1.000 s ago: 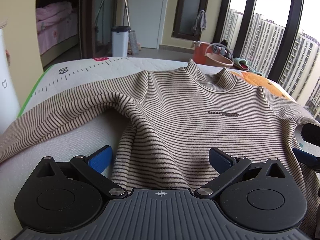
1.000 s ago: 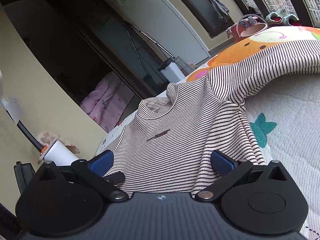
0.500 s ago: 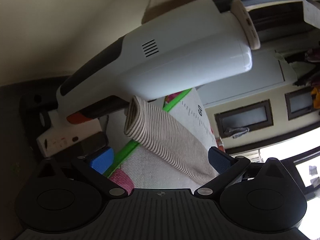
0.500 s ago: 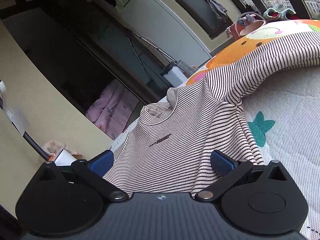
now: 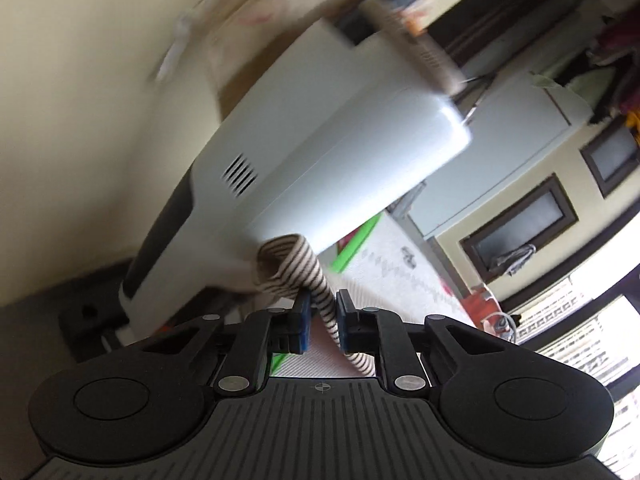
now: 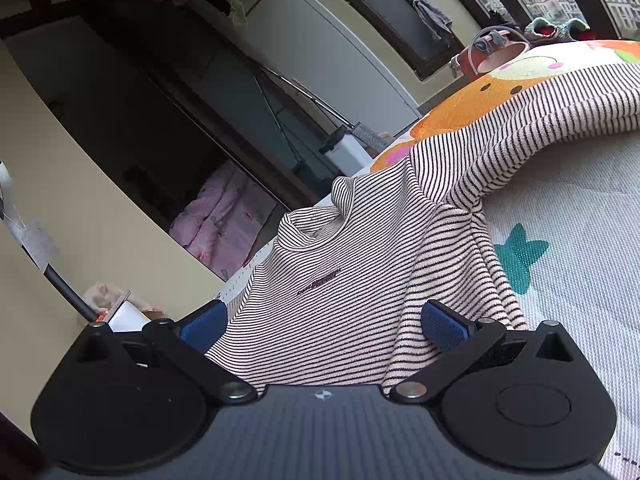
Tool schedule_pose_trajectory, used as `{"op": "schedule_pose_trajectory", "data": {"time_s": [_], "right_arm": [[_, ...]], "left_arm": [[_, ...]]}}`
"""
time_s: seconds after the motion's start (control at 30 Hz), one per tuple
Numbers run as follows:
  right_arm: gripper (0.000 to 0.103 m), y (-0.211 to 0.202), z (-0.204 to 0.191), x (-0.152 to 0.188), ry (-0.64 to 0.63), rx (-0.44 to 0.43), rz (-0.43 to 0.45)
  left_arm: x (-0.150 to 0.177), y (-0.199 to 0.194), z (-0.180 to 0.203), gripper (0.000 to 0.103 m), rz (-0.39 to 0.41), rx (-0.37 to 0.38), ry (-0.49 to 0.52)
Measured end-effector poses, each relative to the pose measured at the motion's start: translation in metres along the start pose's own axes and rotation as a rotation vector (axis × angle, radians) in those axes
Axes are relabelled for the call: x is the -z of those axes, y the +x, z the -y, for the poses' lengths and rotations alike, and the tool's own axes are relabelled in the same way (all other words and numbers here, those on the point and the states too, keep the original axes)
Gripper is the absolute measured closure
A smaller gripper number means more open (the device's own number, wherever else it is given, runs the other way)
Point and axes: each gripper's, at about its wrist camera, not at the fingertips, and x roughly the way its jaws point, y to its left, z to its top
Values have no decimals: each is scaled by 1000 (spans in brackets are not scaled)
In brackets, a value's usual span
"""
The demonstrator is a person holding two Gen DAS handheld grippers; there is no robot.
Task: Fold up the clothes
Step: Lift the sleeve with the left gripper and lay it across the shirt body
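Observation:
A cream sweater with thin dark stripes point(image 6: 344, 280) lies front up on a padded play mat point(image 6: 580, 240), collar to the far side, one sleeve stretched off to the right. My right gripper point(image 6: 324, 326) is open, its blue pads either side of the sweater's lower body near the hem. My left gripper point(image 5: 323, 320) is shut on the cuff end of the other striped sleeve point(image 5: 298, 268), which loops up out of the jaws. The view there is tilted and blurred.
A white handheld vacuum point(image 5: 320, 168) stands just beyond the left gripper at the mat's edge with the green border point(image 5: 356, 244). The mat shows an orange cartoon print point(image 6: 480, 100) and a teal star point(image 6: 520, 252). A doorway with pink bedding point(image 6: 224, 216) lies behind.
My left gripper swung from the sweater's body to the sleeve end by the vacuum, then closed on the cuff. My right gripper stayed open over the hem, shifting only slightly.

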Motion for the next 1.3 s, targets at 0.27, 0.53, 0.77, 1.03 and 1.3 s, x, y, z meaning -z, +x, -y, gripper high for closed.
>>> {"op": "schedule_pose_trajectory", "data": {"time_s": [0.27,0.53,0.77,1.03,1.3], "right_arm": [[0,-1,2,1,6,-3,5],[0,-1,3,2,12,-7,10],[0,-6,7,-4,13,-2,14],[0,-6,7,-3,11,2,16],[0,-7,7,-2,12,-1,15]], "left_arm": [[-9,-29,83,97,47,102,143],[28,4,-25,42,-139,35,-352],[50,54,-92,31,-239,-14,-672],[32,47,-84,76,-127,-9,-464],[13,-38,35,87,207,-13,196]]}}
